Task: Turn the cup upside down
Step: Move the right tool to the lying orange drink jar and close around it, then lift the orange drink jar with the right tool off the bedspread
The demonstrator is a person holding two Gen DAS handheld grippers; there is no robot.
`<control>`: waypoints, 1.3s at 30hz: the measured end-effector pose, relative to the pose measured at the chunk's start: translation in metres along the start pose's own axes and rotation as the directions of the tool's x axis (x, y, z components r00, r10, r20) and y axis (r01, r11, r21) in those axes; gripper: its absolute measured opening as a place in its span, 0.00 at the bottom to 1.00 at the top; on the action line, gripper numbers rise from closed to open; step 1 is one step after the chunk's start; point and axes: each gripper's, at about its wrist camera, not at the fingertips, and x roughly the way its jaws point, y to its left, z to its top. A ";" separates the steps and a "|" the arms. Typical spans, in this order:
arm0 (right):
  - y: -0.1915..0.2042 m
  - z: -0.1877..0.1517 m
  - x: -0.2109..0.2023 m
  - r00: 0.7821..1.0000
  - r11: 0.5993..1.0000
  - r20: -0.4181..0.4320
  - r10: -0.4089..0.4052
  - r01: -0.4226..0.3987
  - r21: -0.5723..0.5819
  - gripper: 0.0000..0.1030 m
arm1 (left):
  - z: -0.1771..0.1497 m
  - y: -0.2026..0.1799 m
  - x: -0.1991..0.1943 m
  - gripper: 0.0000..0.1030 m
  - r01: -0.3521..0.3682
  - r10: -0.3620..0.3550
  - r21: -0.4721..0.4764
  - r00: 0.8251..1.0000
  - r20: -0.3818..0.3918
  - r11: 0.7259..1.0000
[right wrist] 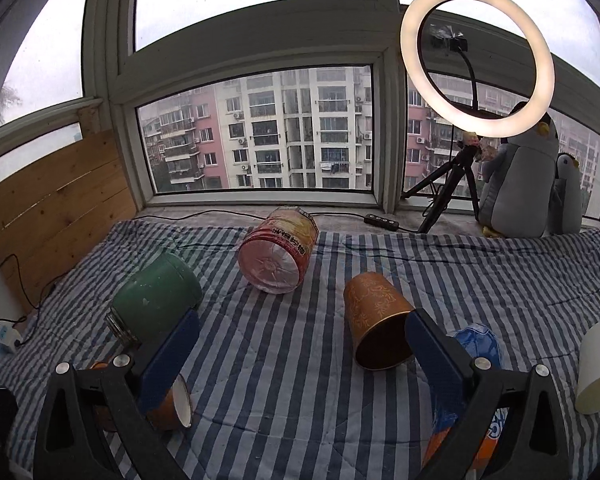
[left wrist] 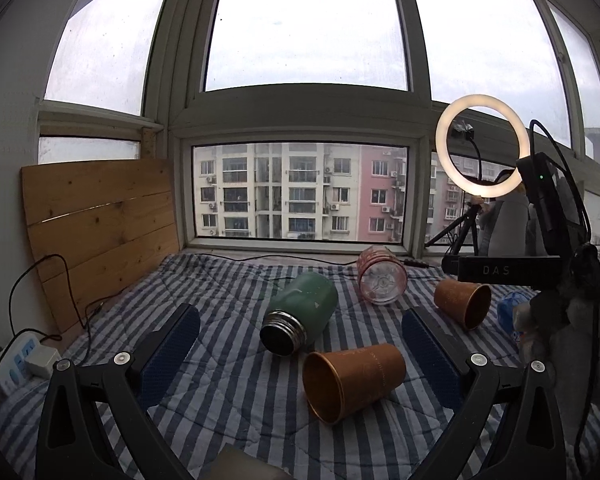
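Two brown paper cups lie on their sides on the striped blanket. In the left wrist view the nearer cup points its mouth to the lower left, and the other cup lies farther right. My left gripper hovers open above the blanket, holding nothing. My right gripper is open too. A patterned brown cup lies just left of its right finger, mouth toward the camera. The other brown cup is half hidden behind the left finger.
A green flask without a lid and a pink clear jar lie on their sides. A blue-orange bottle and a white cup are at the right. Ring light, penguin plush, wooden board and power strip line the edges.
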 end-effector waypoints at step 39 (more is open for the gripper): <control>0.023 0.043 0.203 0.948 0.976 -0.297 -0.113 0.162 0.145 0.82 | -0.005 0.031 0.022 0.99 -0.014 0.015 -0.031 1.000 0.020 0.999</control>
